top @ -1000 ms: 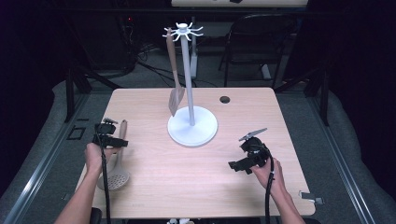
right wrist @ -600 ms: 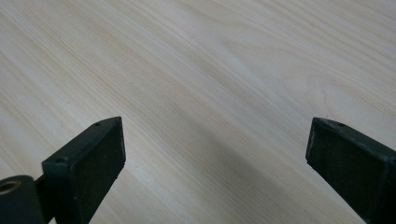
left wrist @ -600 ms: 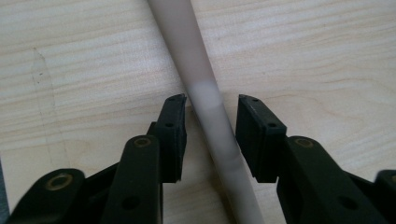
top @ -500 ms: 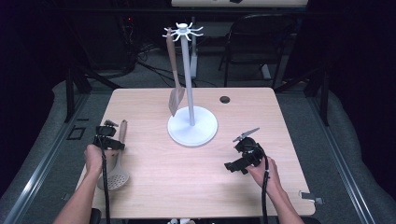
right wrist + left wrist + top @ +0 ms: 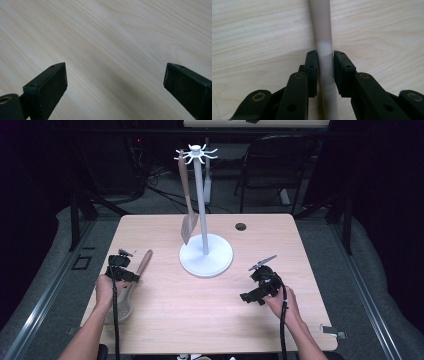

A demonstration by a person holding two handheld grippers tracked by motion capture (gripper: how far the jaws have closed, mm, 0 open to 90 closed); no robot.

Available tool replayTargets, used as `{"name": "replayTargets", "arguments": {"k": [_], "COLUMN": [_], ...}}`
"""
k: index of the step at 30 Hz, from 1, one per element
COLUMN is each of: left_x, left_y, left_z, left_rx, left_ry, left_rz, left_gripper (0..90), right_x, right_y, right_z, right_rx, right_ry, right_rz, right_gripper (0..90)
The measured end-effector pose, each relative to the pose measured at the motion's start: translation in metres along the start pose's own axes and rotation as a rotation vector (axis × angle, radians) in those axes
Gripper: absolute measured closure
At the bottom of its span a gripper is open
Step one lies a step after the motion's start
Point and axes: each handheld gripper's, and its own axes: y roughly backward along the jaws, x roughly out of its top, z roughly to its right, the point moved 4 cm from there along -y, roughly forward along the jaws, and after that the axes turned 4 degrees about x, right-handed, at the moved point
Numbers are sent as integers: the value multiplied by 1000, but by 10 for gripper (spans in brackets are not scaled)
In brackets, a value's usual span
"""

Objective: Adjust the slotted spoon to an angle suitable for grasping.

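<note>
dark room around a pale wooden table (image 5: 210,315), where a white utensil stand (image 5: 205,255) held one hanging spatula (image 5: 186,215). since a second before, the left gripper (image 5: 325,72) had settled and clenched on the handle of a skimmer spoon (image 5: 131,285) lying near the table's left edge. the right gripper (image 5: 115,82) had drifted nearer the person, jaws released wide over bare wood; a lift toward the stand seemed likely next.

Right gripper (image 5: 115,82) with both black jaws spread wide apart, one rising at lower left, the other at lower right. Nothing held between them. Beneath, pale wooden tabletop (image 5: 120,37), grain running diagonally, a soft shadow falling across the boards between the jaws.
</note>
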Motion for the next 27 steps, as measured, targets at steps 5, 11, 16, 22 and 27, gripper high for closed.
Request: {"name": "replayTargets", "arguments": {"k": [5,11,16,22,27], "left_x": [-1,1,4,7,9], "left_y": [1,1,-1,-4,-8], "left_z": [6,6,7,9,13], "left_rx": [-9,-8,3,25,43], "left_ry": [-28,-40,-48,-71,-81], "left_rz": [-12,-19,-20,-38,-58], "left_gripper": [753,699,674,672,694], "right_x": [-1,-1,-3,-2,-3], "right_y": [0,-1,0,-1,-1], "right_z": [1,0,1,0,1], "right_rx": [-3,3,-2,0,-1], "right_ry": [18,4,9,12,8], "right_rz": [-21,-8,-27,-21,-22], "right_gripper": [45,45,45,45,45]}}
